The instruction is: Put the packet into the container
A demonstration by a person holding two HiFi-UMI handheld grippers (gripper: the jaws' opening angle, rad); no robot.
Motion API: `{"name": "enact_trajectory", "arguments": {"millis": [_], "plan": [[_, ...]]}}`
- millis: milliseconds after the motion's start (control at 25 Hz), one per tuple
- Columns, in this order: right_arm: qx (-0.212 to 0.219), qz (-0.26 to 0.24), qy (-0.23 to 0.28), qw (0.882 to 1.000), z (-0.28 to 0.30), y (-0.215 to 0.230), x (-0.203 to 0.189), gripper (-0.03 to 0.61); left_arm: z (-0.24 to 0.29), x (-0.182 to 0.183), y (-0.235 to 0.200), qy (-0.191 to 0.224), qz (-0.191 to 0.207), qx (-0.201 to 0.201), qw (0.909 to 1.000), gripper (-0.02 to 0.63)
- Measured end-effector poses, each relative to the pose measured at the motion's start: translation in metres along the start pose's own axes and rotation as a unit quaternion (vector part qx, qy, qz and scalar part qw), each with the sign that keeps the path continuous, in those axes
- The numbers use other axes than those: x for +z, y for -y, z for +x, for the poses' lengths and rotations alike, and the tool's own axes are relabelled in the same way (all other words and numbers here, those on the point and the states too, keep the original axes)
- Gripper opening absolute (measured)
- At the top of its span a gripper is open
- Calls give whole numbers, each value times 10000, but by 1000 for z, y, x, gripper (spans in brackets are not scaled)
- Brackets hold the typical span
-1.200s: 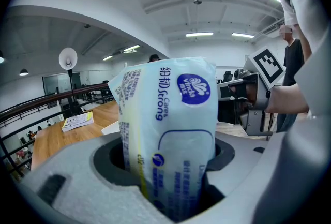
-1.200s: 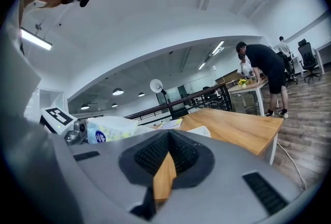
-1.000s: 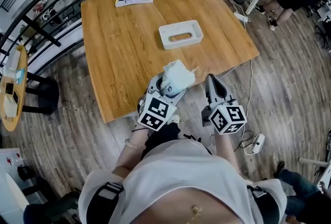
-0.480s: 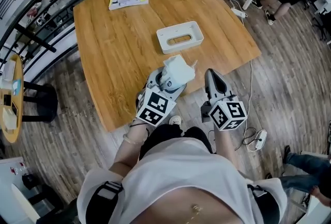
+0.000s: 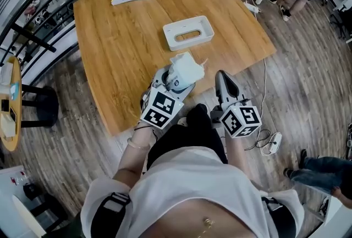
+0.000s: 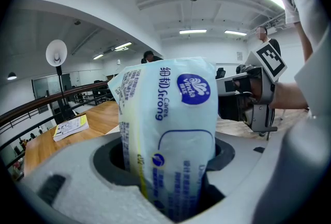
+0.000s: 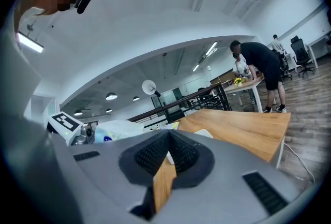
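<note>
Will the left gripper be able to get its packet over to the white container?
Probably yes. The left gripper holds the packet above the near edge of the table, and the white container sits further ahead, its opening facing up. Only bare wood lies between them, so the way looks free.

- The left gripper [image 5: 175, 82] is held out in front of the torso, pointing forward and tipped somewhat downward.
- Its jaws stand wide and clamp the packet [image 5: 185, 68], which sits upright between them.
- Its marker cube [image 5: 160, 109] sits at the rear end and faces up. Behind it the bare left forearm [image 5: 132, 157] reaches forward with a thin band at the wrist.
- The right gripper [image 5: 224, 76] is held beside the left one, apart from it, pointing forward and about level.
- Its jaws are closed, the tips meeting, with nothing between them.
- Its own marker cube [image 5: 240, 120] sits at the rear, close to the body.
</note>
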State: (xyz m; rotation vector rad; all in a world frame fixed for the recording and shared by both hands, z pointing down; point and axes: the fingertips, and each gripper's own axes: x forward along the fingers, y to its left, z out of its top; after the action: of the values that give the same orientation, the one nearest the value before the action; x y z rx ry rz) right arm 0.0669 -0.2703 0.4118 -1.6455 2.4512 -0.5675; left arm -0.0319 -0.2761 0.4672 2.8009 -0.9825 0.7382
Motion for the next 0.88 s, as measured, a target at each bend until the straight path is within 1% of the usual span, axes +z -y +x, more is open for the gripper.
{"name": "enact_trajectory", "arguments": {"millis": [200, 400, 520, 680, 880], "plan": [[4, 91, 52, 9999, 13, 7, 3, 12, 7, -4, -13, -153, 26, 16, 9999, 313], [140, 93, 89, 9998, 38, 13, 15, 12, 21, 5, -39, -253, 164, 118, 9995, 313], [150, 93, 96, 9998, 55, 23, 20, 12, 34, 13, -60, -319, 338, 119, 9988, 313], [154, 109, 61, 9998, 79, 35, 27, 12, 55, 21, -92, -534, 682, 103, 9962, 313], [211, 163, -66, 9996, 111, 53, 36, 12, 90, 25, -122, -783, 855, -67, 9932, 314]]}}
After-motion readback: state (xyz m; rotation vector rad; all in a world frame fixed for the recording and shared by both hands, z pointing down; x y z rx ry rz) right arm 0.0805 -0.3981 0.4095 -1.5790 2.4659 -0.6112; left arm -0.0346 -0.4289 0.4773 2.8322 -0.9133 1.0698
